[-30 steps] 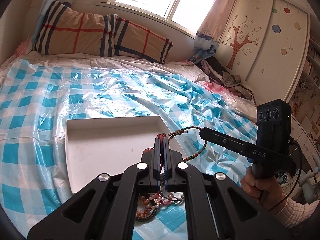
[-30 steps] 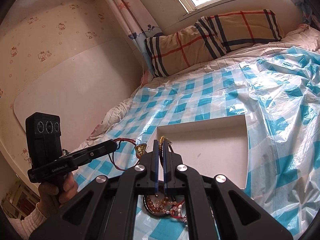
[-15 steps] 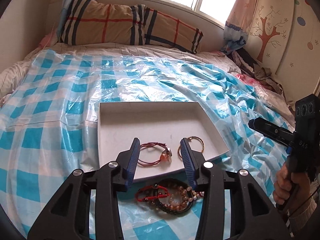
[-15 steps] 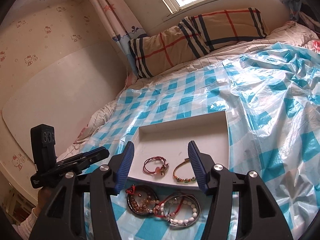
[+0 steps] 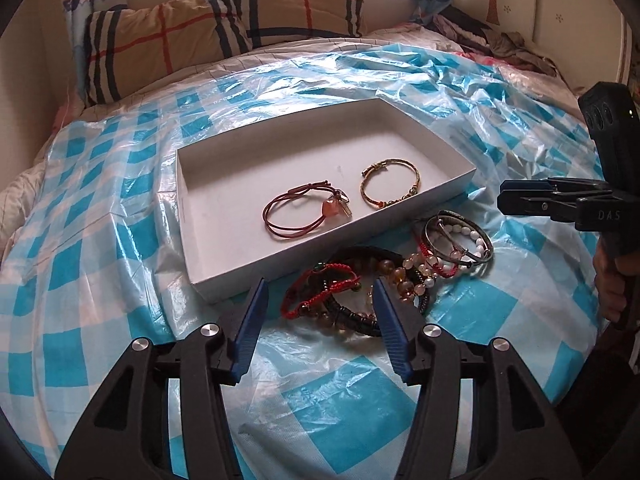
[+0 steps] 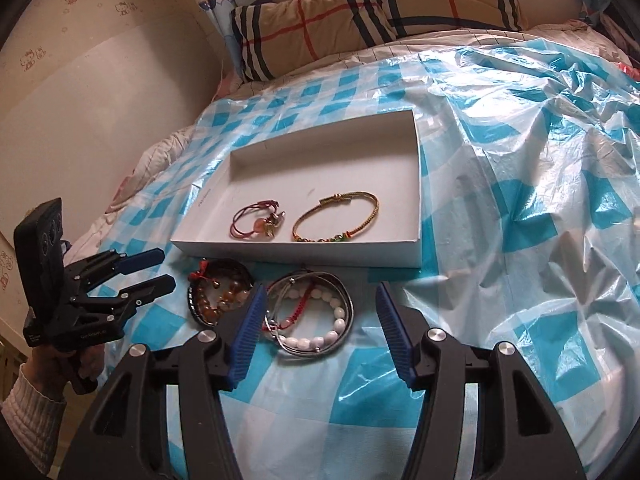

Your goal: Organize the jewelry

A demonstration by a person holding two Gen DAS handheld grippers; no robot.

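The white box point(image 5: 192, 216) on the checked sheet point(image 5: 80, 208) holds two bracelets: a red cord one point(image 5: 298, 216) and a gold one point(image 5: 390, 189). A heap of bracelets point(image 5: 384, 276), count unclear, lies just in front. Left gripper point(image 5: 320, 312) and right gripper point(image 6: 318, 312) both gape wide, empty.

plaid pillow point(image 5: 224, 36) — checkered bed cover point(image 5: 80, 216)

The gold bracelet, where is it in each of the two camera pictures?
Left wrist view: the gold bracelet lies in the white box, right of the red cord bracelet, above centre.
Right wrist view: the gold bracelet lies in the box's near half, again right of the red cord one.
Shared landmark: the plaid pillow behind the box.
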